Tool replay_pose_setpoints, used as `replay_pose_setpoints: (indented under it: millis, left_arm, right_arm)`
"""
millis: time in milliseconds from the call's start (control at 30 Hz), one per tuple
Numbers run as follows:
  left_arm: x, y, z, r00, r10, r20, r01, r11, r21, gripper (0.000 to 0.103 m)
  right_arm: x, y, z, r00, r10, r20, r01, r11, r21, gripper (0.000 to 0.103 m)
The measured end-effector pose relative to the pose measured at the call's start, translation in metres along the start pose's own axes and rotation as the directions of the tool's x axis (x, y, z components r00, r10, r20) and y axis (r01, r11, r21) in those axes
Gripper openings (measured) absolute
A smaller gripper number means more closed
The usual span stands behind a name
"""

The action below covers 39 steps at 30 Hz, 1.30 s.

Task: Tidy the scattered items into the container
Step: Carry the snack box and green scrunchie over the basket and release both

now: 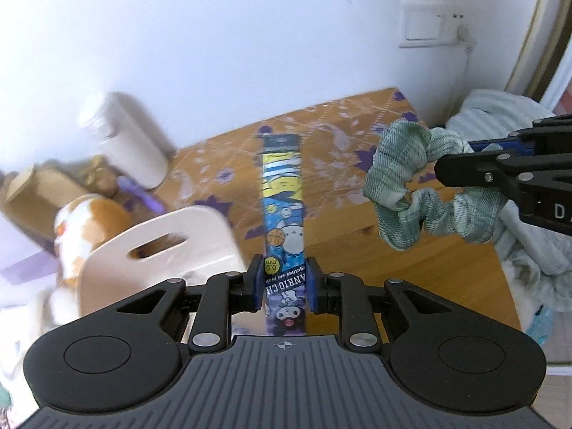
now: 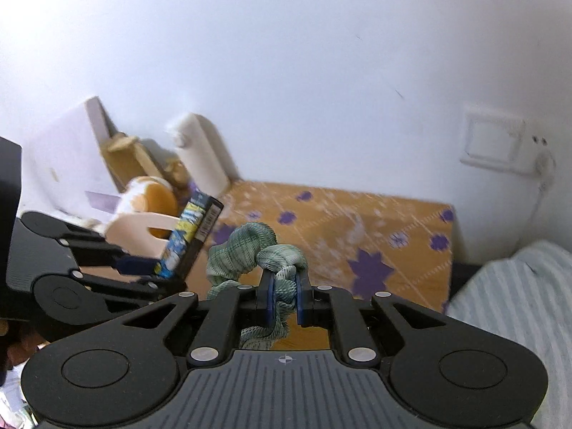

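Note:
My left gripper (image 1: 284, 282) is shut on a long blue and yellow cartoon-printed pen box (image 1: 284, 200), held in the air above the table; the box also shows in the right wrist view (image 2: 189, 236). My right gripper (image 2: 286, 298) is shut on a green plaid scrunchie (image 2: 250, 250), which also hangs in the left wrist view (image 1: 404, 178), to the right of the pen box. A cream container with a slot handle (image 1: 157, 246) stands at the left, just beside the left gripper; it also shows in the right wrist view (image 2: 143, 232).
A wooden table with an orange cloth with purple flowers (image 1: 336, 136). At the back left stand a white bottle (image 1: 128, 139), a brown and white plush toy (image 1: 89, 221) and a cardboard box (image 1: 39, 193). Striped bedding (image 1: 529, 250) lies to the right. A wall socket (image 1: 425, 25) is behind.

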State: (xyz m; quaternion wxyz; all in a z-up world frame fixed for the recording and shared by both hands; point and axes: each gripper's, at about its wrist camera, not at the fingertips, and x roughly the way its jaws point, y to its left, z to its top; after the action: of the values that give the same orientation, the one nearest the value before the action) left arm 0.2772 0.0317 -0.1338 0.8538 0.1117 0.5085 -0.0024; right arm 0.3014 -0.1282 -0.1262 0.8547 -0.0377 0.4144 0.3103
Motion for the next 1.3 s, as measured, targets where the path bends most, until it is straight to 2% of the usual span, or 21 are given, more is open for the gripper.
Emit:
replay_pose_setpoints:
  millis: [167, 333, 533, 767, 1033, 1100, 1133, 1167, 1200, 1233, 1267, 1300]
  left_arm:
    - [-0.029, 0.031, -0.012, 0.999, -0.029, 0.033, 0.032, 0.996, -0.08, 0.023]
    - [-0.049, 0.055, -0.025, 0.998, 0.003, 0.062, 0.004, 0.993, -0.117, 0.023]
    - [-0.06, 0.082, -0.049, 0.998, 0.026, 0.056, -0.017, 0.988, -0.154, 0.023]
    - [-0.052, 0.113, -0.08, 1.0, 0.013, 0.011, -0.011, 0.982, -0.189, 0.023]
    - [-0.027, 0.127, -0.109, 0.997, -0.066, -0.047, 0.056, 0.98, -0.192, 0.023]
    - [-0.022, 0.13, -0.113, 0.994, -0.088, -0.058, 0.075, 0.977, -0.198, 0.03]
    - [-0.019, 0.131, -0.115, 0.993, -0.097, -0.062, 0.083, 0.976, -0.201, 0.043]
    - [-0.018, 0.133, -0.117, 0.993, -0.103, -0.061, 0.088, 0.975, -0.204, 0.058]
    - [-0.018, 0.135, -0.118, 0.993, -0.103, -0.052, 0.091, 0.974, -0.206, 0.064]
    - [-0.018, 0.137, -0.12, 0.994, -0.103, -0.041, 0.093, 0.974, -0.208, 0.072]
    - [-0.02, 0.139, -0.121, 0.994, -0.105, -0.03, 0.096, 0.973, -0.21, 0.074]
    - [-0.021, 0.141, -0.121, 0.994, -0.107, -0.022, 0.1, 0.972, -0.213, 0.074]
  right_arm:
    - [-0.008, 0.033, 0.007, 0.999, 0.035, 0.023, -0.034, 0.999, -0.041, 0.011]
    - [-0.015, 0.067, 0.014, 0.997, 0.065, 0.034, -0.062, 0.995, -0.079, 0.011]
    - [-0.014, 0.11, 0.022, 0.994, 0.104, 0.035, -0.098, 0.986, -0.134, 0.011]
    - [0.001, 0.156, 0.019, 0.992, 0.122, -0.009, -0.122, 0.98, -0.159, 0.011]
    - [0.033, 0.172, 0.001, 0.993, 0.076, -0.088, -0.084, 0.992, -0.089, 0.014]
    - [0.039, 0.176, -0.004, 0.992, 0.065, -0.11, -0.074, 0.994, -0.083, 0.019]
    - [0.041, 0.178, -0.006, 0.992, 0.056, -0.116, -0.066, 0.995, -0.08, 0.023]
    - [0.042, 0.181, -0.009, 0.992, 0.046, -0.121, -0.056, 0.996, -0.076, 0.035]
    - [0.044, 0.182, -0.011, 0.992, 0.033, -0.124, -0.042, 0.996, -0.072, 0.05]
    - [0.045, 0.184, -0.012, 0.992, 0.027, -0.125, -0.035, 0.997, -0.065, 0.057]
    - [0.044, 0.187, -0.014, 0.993, 0.019, -0.118, -0.026, 0.998, -0.057, 0.067]
    - [0.042, 0.19, -0.015, 0.994, 0.012, -0.112, -0.018, 0.998, -0.054, 0.072]
